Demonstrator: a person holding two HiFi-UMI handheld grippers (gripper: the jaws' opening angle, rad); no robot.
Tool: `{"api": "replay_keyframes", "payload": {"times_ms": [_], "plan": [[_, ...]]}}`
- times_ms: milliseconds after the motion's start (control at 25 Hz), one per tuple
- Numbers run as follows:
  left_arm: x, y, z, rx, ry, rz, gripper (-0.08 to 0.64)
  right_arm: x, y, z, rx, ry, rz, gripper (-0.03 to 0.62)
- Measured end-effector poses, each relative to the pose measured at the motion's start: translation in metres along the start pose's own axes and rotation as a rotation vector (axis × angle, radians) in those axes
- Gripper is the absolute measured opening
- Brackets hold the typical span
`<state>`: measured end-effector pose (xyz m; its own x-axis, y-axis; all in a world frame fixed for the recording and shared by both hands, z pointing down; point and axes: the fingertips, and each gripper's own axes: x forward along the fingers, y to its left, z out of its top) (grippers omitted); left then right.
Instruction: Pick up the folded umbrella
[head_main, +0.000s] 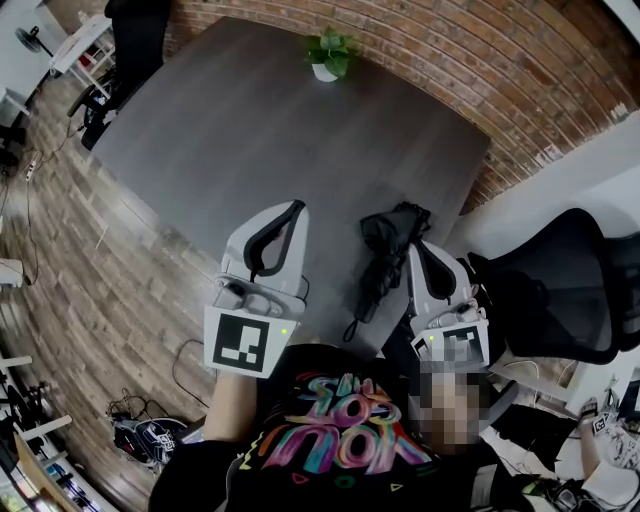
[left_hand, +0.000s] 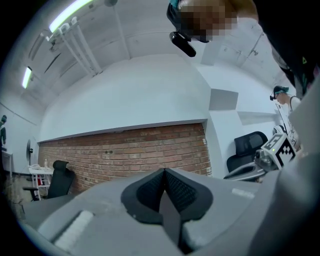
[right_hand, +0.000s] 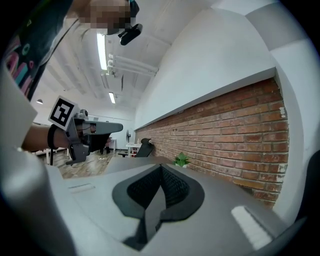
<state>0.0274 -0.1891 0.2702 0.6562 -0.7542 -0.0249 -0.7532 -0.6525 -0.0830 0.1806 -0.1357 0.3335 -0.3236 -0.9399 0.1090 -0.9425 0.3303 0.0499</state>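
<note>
While left tool (head_main: 297, 208), right tool (head_main: 416, 248) sit closed, empty, folded umbrella (head_main: 384, 256) partly hidden behind right tool.

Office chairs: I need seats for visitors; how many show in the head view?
2: one black chair right of the table, another at its far left corner. More may be out of frame.

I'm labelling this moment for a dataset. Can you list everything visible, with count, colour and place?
table: 1, dark grey, centre of the head view
folded umbrella: 1, black, lying on the table's near right part, beside the right tool
potted plant: 1, green in a white pot, table's far end
brick wall: 1, red-brown, beyond the table
office chairs: 2, black, one right of the table, one at its far left
floor: 1, brown wood, left
left tool: 1, grey, shut, empty
right tool: 1, grey, shut, empty
</note>
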Motion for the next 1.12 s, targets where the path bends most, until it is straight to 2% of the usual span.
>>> {"api": "replay_keyframes", "payload": {"times_ms": [320,600,960,1120], "plan": [[0.003,0.001,-0.011,-0.018,0.023,-0.033,0.002,0.0,-0.001,-0.04,0.026,0.106,-0.02,0.0],[0.001,0.004,-0.018,-0.026,0.039,-0.049,0.002,0.009,0.01,-0.073,-0.019,0.212,-0.004,0.021],[-0.003,0.01,-0.033,-0.036,0.081,-0.063,0.002,0.016,0.015,-0.118,0.028,0.309,-0.02,0.113],[-0.004,0.01,-0.041,-0.028,0.097,-0.064,0.002,0.019,0.01,-0.148,0.058,0.373,-0.04,0.196]]}}
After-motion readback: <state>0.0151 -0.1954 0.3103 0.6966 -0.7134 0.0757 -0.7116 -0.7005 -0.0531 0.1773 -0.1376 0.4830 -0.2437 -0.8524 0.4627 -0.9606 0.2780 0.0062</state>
